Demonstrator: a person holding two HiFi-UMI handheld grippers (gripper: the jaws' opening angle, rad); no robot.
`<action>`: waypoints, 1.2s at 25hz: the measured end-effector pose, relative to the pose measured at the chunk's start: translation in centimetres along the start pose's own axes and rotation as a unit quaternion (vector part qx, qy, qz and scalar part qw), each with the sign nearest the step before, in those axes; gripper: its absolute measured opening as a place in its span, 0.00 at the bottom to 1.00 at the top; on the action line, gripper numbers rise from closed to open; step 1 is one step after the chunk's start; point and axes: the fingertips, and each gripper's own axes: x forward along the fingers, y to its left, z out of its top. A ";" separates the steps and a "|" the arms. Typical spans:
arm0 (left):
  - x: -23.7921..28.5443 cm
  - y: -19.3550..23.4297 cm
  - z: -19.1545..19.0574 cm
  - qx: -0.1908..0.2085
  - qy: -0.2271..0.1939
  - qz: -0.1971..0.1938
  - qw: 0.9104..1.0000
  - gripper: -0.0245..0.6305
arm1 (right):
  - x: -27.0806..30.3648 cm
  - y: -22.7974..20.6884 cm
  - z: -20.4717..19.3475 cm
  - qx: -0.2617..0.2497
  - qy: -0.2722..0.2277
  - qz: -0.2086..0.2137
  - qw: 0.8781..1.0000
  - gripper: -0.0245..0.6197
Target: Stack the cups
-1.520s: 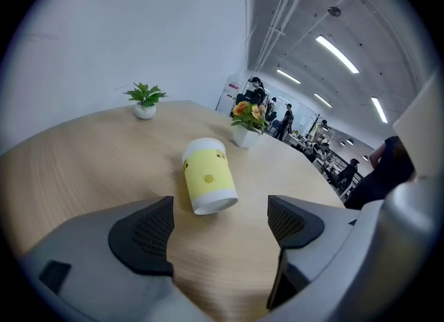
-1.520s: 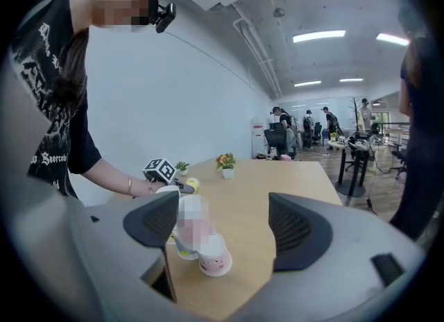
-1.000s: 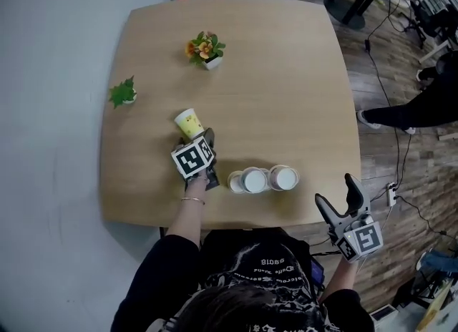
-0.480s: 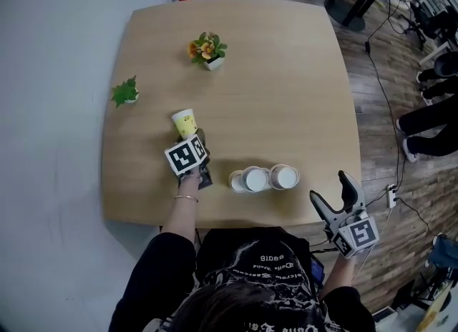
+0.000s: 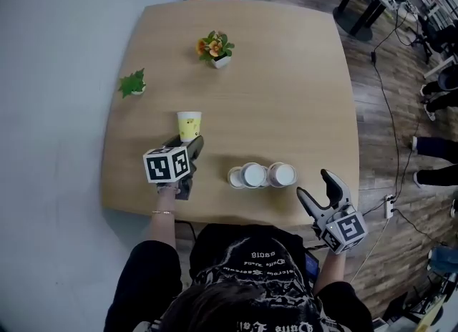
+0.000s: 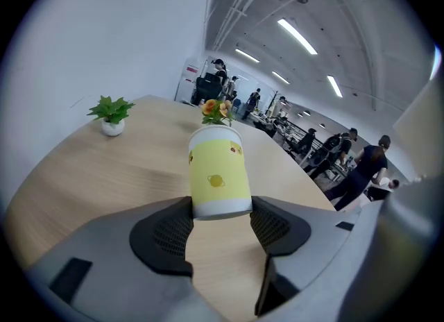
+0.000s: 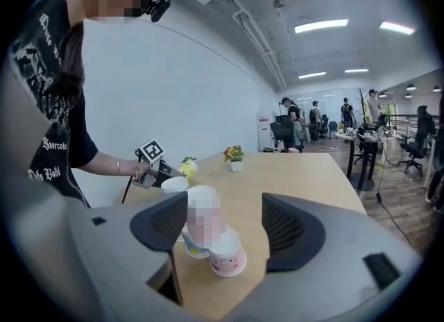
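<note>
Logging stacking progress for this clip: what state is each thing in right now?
Left gripper: fingers just closed, shut on the yellow paper cup.
Yellow paper cup: upright, clamped at its base.
Right gripper: open, fingers just narrowing, nothing between them.
Three pale paper cups: side by side on the wooden table, unstacked.
Flowering potted plant and green potted plant: upright.

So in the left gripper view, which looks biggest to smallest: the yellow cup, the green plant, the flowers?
1. yellow cup, but it is nearest the camera.
2. green plant.
3. flowers, farthest and partly behind the cup, so true size is unsure.
</note>
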 end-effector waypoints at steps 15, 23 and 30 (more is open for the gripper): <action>-9.8 -12.1 0.9 0.140 0.027 -0.154 0.978 0.44 | 2.9 7.8 11.9 -0.230 -0.089 0.159 0.956 0.34; -11.9 -16.4 -0.5 0.278 0.081 -0.142 0.947 0.44 | 5.0 14.4 16.6 -0.356 -0.127 0.216 0.900 0.18; -14.5 -20.6 0.5 0.320 0.040 -0.176 0.930 0.44 | 5.6 15.4 16.5 -0.421 -0.087 0.219 0.876 0.05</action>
